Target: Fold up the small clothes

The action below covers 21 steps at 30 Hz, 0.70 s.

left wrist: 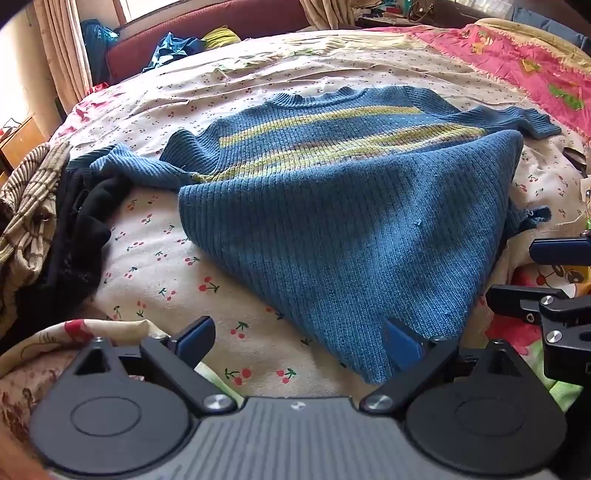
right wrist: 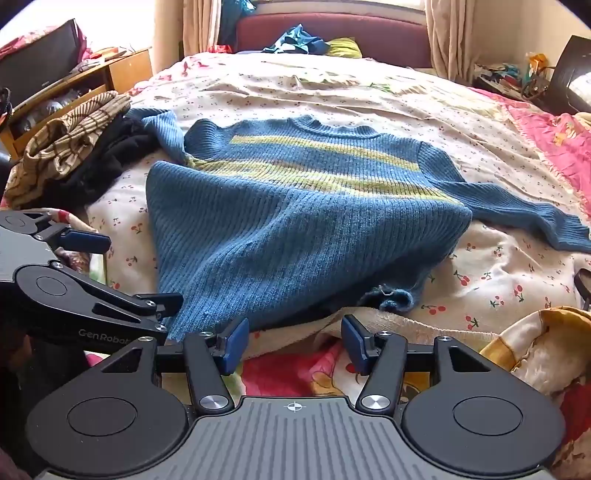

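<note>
A blue knit sweater (left wrist: 332, 221) with yellow stripes lies on the cherry-print bed sheet (left wrist: 159, 258), neck away from me, sleeves spread to both sides. Its lower hem is bunched and pulled toward me. My left gripper (left wrist: 299, 343) is open at the hem's near corner, with its right pad on top of the knit edge. In the right wrist view the sweater (right wrist: 295, 221) fills the middle. My right gripper (right wrist: 293, 341) is open and empty, just short of the hem. The left gripper (right wrist: 92, 295) shows at that view's left edge, and the right gripper (left wrist: 546, 280) at the left wrist view's right edge.
A pile of black and plaid clothes (right wrist: 74, 155) lies at the left of the bed. A pink blanket (right wrist: 554, 136) lies at the right. A maroon headboard (right wrist: 332, 33) with clothes stands at the far end. A wooden bedside cabinet (right wrist: 110, 77) stands at the left.
</note>
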Each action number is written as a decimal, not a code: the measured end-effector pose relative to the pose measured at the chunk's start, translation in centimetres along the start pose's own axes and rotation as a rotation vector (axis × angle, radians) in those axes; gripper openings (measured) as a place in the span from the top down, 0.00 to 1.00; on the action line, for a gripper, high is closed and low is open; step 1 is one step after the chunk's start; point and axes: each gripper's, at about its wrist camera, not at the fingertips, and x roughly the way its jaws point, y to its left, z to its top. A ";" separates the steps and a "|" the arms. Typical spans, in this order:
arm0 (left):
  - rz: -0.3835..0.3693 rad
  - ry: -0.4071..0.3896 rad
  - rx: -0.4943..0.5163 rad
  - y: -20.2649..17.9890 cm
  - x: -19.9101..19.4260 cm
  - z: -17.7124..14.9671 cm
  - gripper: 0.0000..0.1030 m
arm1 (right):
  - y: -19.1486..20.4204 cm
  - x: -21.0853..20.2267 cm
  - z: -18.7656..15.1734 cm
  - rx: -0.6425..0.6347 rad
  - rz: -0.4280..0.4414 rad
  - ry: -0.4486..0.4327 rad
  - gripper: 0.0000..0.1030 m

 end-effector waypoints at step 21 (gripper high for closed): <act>-0.010 -0.012 -0.001 -0.4 0.0 -0.1 0.00 | -0.5 0.8 0.0 0.072 -0.061 0.013 0.36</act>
